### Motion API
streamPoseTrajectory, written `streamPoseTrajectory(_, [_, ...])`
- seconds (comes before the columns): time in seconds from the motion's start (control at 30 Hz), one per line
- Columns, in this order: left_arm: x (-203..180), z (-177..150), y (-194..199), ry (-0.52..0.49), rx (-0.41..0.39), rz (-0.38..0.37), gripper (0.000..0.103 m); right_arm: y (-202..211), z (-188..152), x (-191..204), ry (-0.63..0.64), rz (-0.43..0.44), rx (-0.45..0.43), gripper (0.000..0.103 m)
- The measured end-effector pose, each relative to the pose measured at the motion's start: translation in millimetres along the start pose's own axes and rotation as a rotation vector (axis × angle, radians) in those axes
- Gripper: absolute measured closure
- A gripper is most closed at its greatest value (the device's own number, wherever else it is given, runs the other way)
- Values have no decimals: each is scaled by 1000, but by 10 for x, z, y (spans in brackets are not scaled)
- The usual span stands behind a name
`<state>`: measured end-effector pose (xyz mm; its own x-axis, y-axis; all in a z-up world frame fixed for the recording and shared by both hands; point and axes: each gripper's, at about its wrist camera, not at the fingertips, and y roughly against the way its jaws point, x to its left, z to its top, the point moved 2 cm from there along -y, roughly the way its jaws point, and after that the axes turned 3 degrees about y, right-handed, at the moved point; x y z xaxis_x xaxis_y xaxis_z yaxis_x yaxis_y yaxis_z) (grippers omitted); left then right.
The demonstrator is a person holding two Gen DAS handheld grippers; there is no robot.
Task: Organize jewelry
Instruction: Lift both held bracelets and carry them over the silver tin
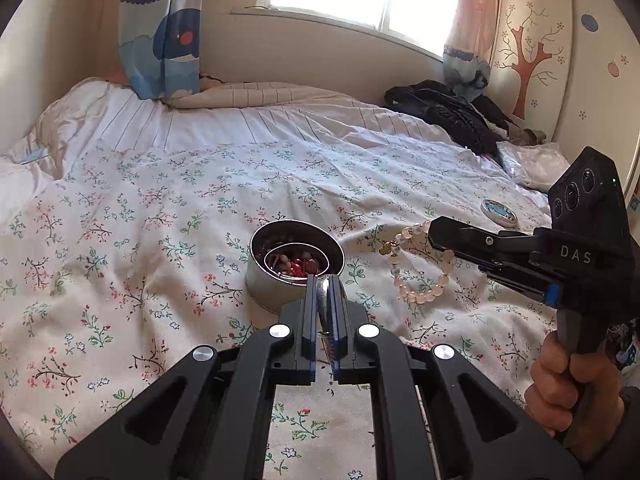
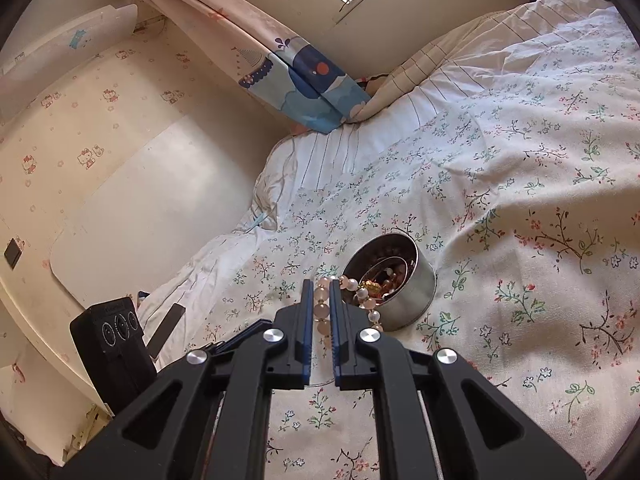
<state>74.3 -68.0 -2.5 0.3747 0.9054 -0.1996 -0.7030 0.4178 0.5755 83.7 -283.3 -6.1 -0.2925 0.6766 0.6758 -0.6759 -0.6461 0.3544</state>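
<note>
Right hand-held gripper pinches the bead bracelet beside the tin; left hand-held gripper clamps its rim.

I see a bed w/ floral sheet; round metal tin sits near centre, small blue-topped lid right, dark clothes far right.

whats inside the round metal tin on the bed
The round metal tin holds a thin silver bangle ringing a heap of red and brown beads. Its near wall and the left tool hide whatever lies lower.
</note>
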Motion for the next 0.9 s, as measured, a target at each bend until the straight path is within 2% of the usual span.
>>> streamPoseTrajectory(0.43, [48, 214, 4, 41, -60, -32, 98, -123, 145, 35, 8, 27, -27, 94])
streamPoseTrajectory(0.9, [38, 364, -105, 52, -83, -31, 98, -217, 237, 18, 9, 35, -35, 94])
